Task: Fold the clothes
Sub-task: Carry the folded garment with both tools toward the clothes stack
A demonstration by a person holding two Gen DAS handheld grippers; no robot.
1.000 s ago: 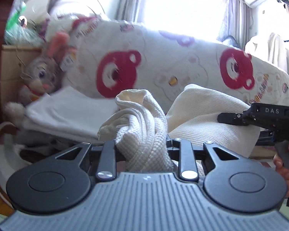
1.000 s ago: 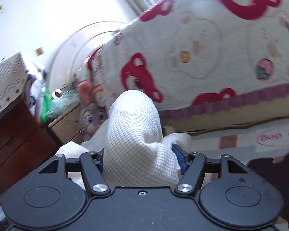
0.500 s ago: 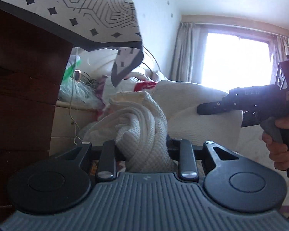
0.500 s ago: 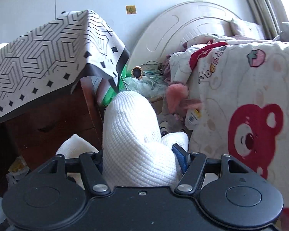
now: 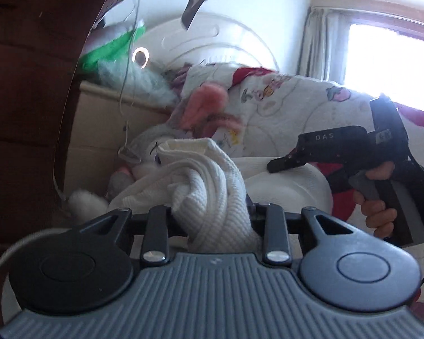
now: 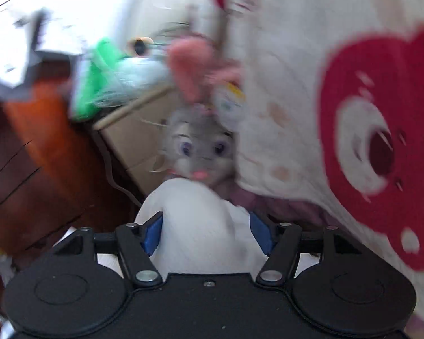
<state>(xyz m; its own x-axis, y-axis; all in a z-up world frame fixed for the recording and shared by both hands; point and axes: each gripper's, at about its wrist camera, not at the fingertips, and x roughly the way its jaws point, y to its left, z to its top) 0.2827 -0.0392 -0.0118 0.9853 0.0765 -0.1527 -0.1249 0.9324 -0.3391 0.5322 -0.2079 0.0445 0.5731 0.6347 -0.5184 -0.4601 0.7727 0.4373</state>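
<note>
Through your left wrist camera, your left gripper [image 5: 212, 206] is clamped on a bunched fold of the cream waffle-knit garment [image 5: 212, 186], held up before a grey plush rabbit [image 5: 147, 147]. To its right, your hand [image 5: 378, 195] holds the right gripper [image 5: 279, 163] over the same cloth.

Through your right wrist camera, blurred, its jaws pinch the garment [image 6: 200, 226].

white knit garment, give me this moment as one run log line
task: fold clothes | left gripper: shut on white knit garment | right gripper: shut on same garment | garment: bunched, held up | behind: plush rabbit, bear-print quilt
</note>
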